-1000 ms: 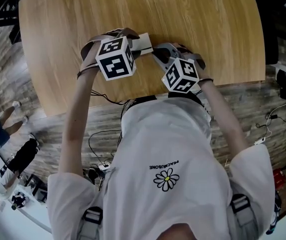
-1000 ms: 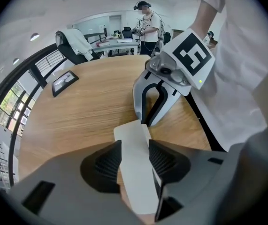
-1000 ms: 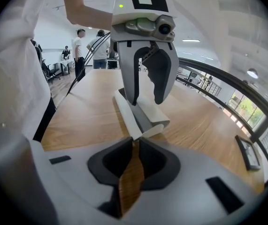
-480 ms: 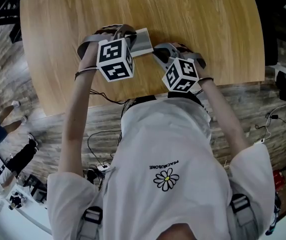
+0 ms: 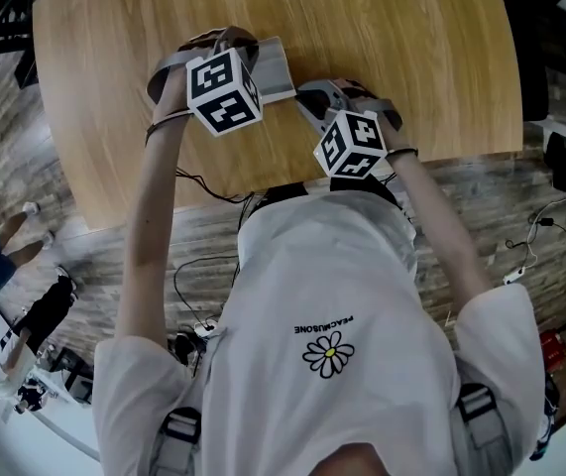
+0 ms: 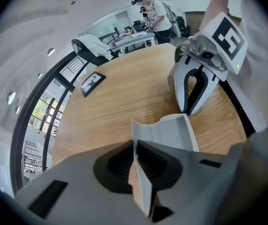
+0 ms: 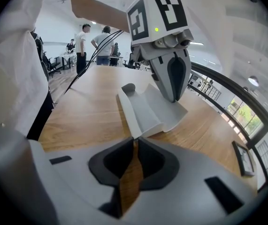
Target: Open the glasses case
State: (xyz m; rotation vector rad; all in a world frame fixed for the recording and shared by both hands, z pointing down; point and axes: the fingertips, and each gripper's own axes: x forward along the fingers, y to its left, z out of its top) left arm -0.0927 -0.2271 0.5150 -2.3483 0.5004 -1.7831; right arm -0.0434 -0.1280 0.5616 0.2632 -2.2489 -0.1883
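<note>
Right gripper (image 7: 135,142) jaws, just closing, stand narrow, tips apparently nipping the near edge of the glasses case (image 7: 148,108) at frame centre. Beyond, left gripper (image 6: 134,144) jaws, just closed, clamp its flap (image 6: 169,131). Judged: case partly open on the table (image 5: 411,48); full opening remains.

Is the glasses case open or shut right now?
Open. The glasses case lies with its flap spread away from the body, inside showing; the left hand-held gripper, jaws just closed, pinches the flap's edge.

I'd call this an open-plan office or lab: beyond the left hand-held gripper (image 6: 134,146) a person (image 6: 155,13) stands at cluttered desks (image 6: 134,39); past the right hand-held gripper (image 7: 136,144), people (image 7: 94,43), chairs (image 7: 54,64) and tall windows (image 7: 246,114).
</note>
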